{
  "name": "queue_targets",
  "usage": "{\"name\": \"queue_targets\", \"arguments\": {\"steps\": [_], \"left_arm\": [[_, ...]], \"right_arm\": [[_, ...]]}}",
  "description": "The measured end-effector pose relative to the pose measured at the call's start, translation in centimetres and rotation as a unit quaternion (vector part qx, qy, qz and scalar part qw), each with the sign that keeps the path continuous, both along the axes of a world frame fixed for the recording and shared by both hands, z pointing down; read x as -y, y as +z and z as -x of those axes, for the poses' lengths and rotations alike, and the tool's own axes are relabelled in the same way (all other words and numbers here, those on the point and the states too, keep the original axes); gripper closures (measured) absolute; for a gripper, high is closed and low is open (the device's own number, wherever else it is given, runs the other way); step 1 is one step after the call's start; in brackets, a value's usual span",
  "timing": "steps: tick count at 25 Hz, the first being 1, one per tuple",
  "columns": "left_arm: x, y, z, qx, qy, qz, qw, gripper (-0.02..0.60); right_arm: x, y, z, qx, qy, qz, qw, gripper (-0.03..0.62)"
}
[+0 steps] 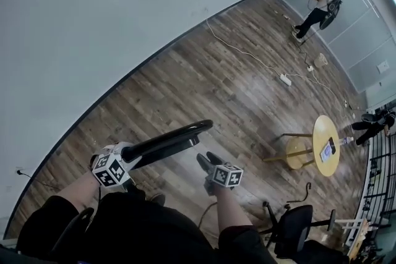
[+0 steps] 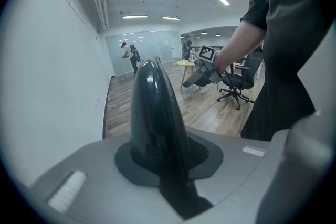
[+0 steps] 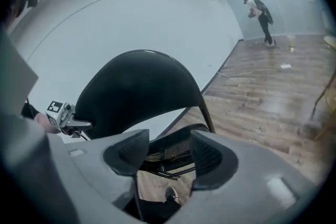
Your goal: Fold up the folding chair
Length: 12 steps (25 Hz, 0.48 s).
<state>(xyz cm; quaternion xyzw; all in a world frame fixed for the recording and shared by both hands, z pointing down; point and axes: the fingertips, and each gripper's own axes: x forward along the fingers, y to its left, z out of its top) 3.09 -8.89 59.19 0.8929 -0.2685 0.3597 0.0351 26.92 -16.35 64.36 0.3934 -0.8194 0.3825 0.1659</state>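
The folding chair's black curved backrest [image 1: 168,141] rises in front of me. My left gripper [image 1: 132,156] is shut on its left end. In the left gripper view the backrest's edge [image 2: 154,113] stands upright, clamped between the jaws of that gripper [image 2: 160,162]. My right gripper [image 1: 205,161] hangs just right of the backrest's other end and touches nothing. In the right gripper view that gripper [image 3: 168,156] is open, with the backrest [image 3: 140,91] ahead and above it. The chair's seat and frame [image 3: 169,149] show through the gap. The left gripper [image 3: 64,116] shows at the far left.
A pale wall [image 1: 93,21] runs along the left of the wooden floor. A cable with a power strip [image 1: 285,79] lies farther off. At the right stand a round wooden table [image 1: 326,145], a stool [image 1: 297,153] and an office chair [image 1: 291,225]. A person [image 1: 318,9] stands far off.
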Motion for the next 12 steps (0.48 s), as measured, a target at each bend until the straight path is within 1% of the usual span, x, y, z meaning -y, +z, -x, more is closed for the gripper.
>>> {"name": "queue_targets", "arguments": {"steps": [3, 6, 10, 12], "left_arm": [[-0.2, -0.1, -0.3, -0.001, 0.007, 0.000, 1.0000, 0.500], [0.1, -0.3, -0.1, -0.008, 0.009, -0.002, 0.9999, 0.498], [0.5, -0.1, 0.4, -0.016, 0.001, 0.005, 0.9999, 0.500], [0.7, 0.1, 0.5, -0.018, 0.000, 0.007, 0.9998, 0.499]], "right_arm": [[1.1, -1.8, 0.0, -0.051, -0.040, -0.027, 0.998, 0.345], [2.9, -3.2, 0.0, -0.095, -0.068, -0.056, 0.992, 0.344], [4.8, -3.8, -0.2, -0.136, -0.107, -0.069, 0.982, 0.315], [5.9, -3.7, -0.5, -0.155, -0.132, -0.076, 0.976, 0.306]]}}
